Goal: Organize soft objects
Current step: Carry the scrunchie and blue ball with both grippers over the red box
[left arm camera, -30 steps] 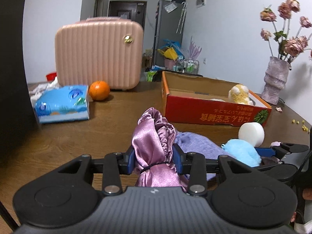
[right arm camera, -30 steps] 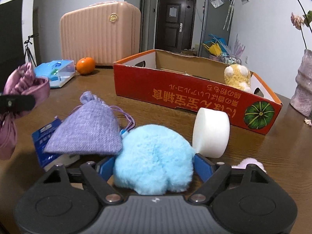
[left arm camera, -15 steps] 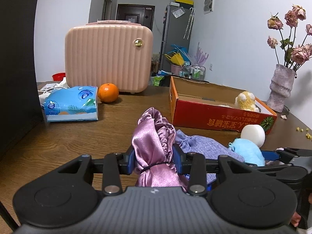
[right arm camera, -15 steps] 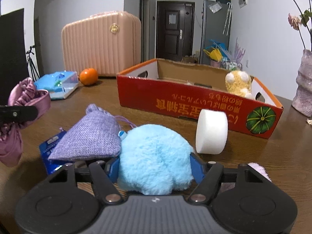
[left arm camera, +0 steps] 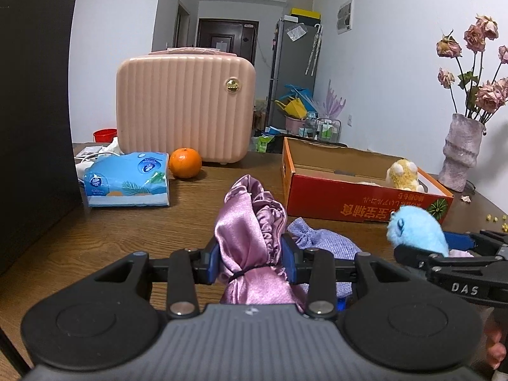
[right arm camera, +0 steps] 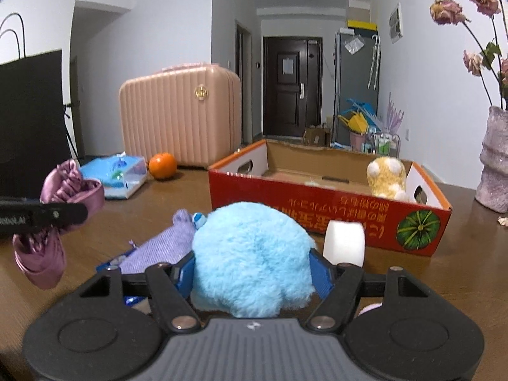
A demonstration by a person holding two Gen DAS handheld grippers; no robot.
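My left gripper (left arm camera: 250,260) is shut on a bunched pink satin cloth (left arm camera: 247,222) and holds it above the wooden table. The cloth also shows at the left of the right wrist view (right arm camera: 73,187). My right gripper (right arm camera: 254,270) is shut on a fluffy blue plush toy (right arm camera: 250,247), which is raised off the table; in the left wrist view the toy (left arm camera: 416,228) is at the right. Ahead stands an open red cardboard box (right arm camera: 285,203) with a yellow plush toy (right arm camera: 385,176) inside. A purple fabric pouch (right arm camera: 165,247) lies on the table between the grippers.
A white cylinder (right arm camera: 344,243) stands in front of the box. Further back are a pink ribbed case (left arm camera: 185,108), an orange (left arm camera: 185,163) and a blue tissue pack (left arm camera: 127,179). A vase of dried roses (left arm camera: 462,152) stands at the right, a black panel (left arm camera: 31,127) at the left.
The right gripper's fingers closed in on the blue plush toy and lifted it off the table. The left gripper kept its hold on the satin cloth and tilted up slightly.
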